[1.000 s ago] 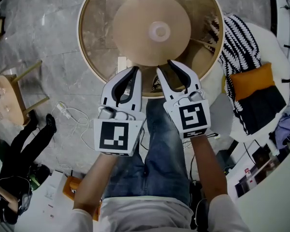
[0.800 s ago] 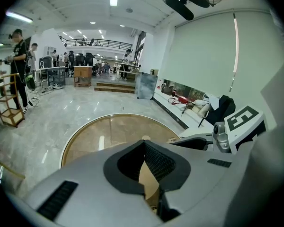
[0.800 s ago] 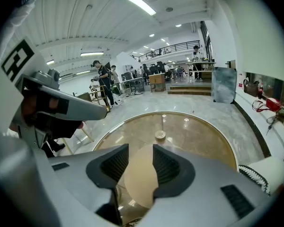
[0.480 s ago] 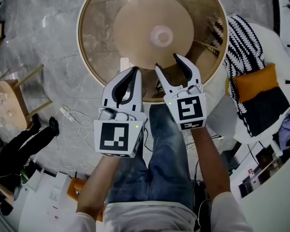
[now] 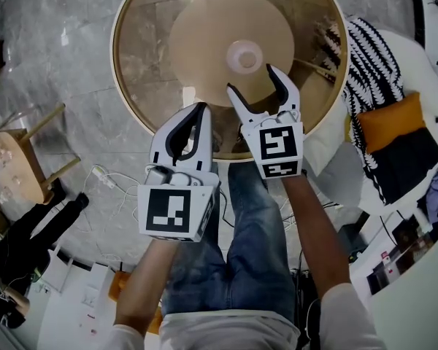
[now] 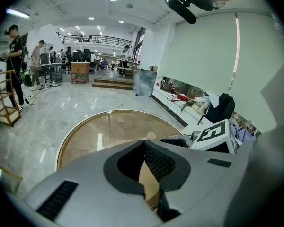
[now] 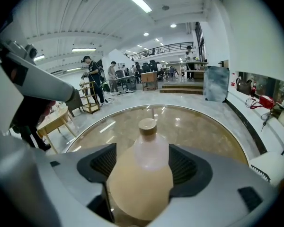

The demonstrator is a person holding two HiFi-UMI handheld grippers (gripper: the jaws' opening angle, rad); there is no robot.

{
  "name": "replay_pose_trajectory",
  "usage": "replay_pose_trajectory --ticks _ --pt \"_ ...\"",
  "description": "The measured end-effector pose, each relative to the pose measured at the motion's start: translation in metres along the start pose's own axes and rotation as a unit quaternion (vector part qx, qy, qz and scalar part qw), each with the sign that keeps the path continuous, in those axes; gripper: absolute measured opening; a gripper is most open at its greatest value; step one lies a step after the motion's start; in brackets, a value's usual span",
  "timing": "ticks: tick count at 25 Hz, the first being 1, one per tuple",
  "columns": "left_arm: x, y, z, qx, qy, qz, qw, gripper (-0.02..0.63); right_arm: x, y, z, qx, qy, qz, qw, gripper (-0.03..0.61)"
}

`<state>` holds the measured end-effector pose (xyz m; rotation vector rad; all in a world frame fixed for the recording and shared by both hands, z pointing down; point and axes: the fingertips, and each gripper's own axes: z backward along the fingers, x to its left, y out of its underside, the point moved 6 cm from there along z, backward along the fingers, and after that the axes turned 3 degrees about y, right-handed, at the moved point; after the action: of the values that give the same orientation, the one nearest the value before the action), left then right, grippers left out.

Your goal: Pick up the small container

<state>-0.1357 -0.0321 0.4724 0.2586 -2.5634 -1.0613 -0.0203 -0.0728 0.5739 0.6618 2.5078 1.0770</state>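
Well off to the left of the left tongs, a small wooden stand (image 5: 18,159) is on the marble floor (image 5: 58,64), and a white cable (image 5: 113,177) lies on that floor nearer to them. The left tongs (image 5: 198,109) hang over the near rim of the round glass bench (image 5: 142,57). Their tips are drawn together with nothing between them. The left gripper view shows only a narrow slit below the meeting pads, and the tan disc (image 5: 204,28) under the glass is visible through it. Their marker cube (image 5: 177,214) sits back by the person's wrist. Just to the right, reaching a little further over the bench, the right tongs (image 5: 253,82) stand wide, their jaws having just been opening. The small container (image 5: 244,55), frosted with a tan cap, stands upright on the glass just beyond their tips, in line with the gap between them. In the right gripper view it is framed between the two dark pads (image 7: 104,162), and neither pad presses on it. Well to the right of the right tongs, past the bench's rim, a black-and-white striped cushion (image 5: 361,57) lies on a white seat (image 5: 405,71). An orange cushion (image 5: 387,121) sits just beside it, nearer the person.
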Motion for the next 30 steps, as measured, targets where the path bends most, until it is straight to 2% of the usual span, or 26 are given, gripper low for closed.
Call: replay_pose_trajectory --ticks 8,14,30 --pt "0.007 0.001 -0.004 0.004 0.009 -0.004 0.9999 0.018 -0.008 0.004 -0.031 0.012 0.024 -0.007 1.0 0.368" --pt "0.014 0.002 -0.006 0.008 0.005 -0.001 1.0 0.017 -0.008 0.006 -0.048 0.026 0.036 -0.038 0.998 0.379" --pt "0.018 0.006 -0.008 -0.001 0.007 0.012 0.9999 0.017 -0.01 0.012 -0.068 0.053 0.072 -0.031 0.995 0.383"
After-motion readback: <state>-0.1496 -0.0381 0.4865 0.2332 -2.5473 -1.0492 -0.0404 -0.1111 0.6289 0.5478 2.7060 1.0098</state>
